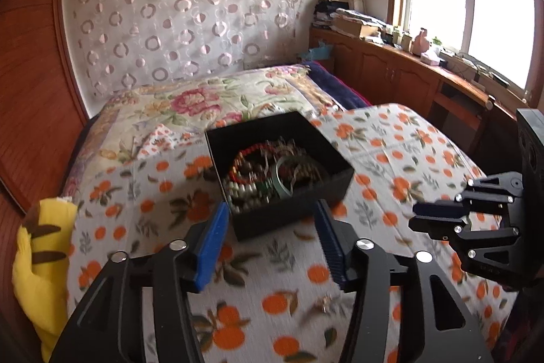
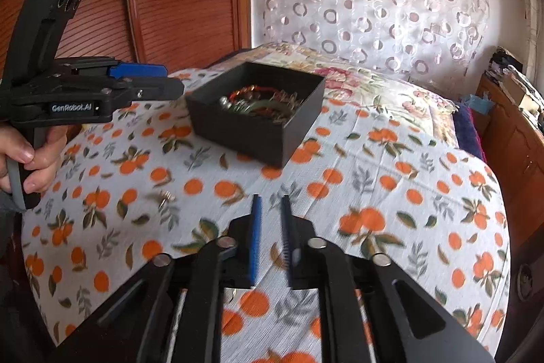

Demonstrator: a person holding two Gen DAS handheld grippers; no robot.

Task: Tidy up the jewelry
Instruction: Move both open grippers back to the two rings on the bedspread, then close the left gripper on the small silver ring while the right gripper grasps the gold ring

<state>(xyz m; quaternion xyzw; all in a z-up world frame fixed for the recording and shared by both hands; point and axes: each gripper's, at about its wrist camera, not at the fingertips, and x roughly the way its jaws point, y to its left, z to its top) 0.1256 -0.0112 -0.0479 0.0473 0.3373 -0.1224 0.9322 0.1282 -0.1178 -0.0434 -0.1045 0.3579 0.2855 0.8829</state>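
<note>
The black box (image 1: 278, 172) of tangled jewelry (image 1: 272, 172) sits mid-bedspread (image 2: 374, 165), bare cloth around. The left gripper (image 1: 270, 213) gapes before it; the right gripper (image 2: 271, 203), nearly closed, holds nothing.

Black square box (image 1: 292, 193): on the orange-print bedspread (image 1: 391, 159).
Tangled bead jewelry (image 1: 272, 174): inside the box.
Small metal trinket (image 2: 165, 195): on the bedspread, before the box.
</note>
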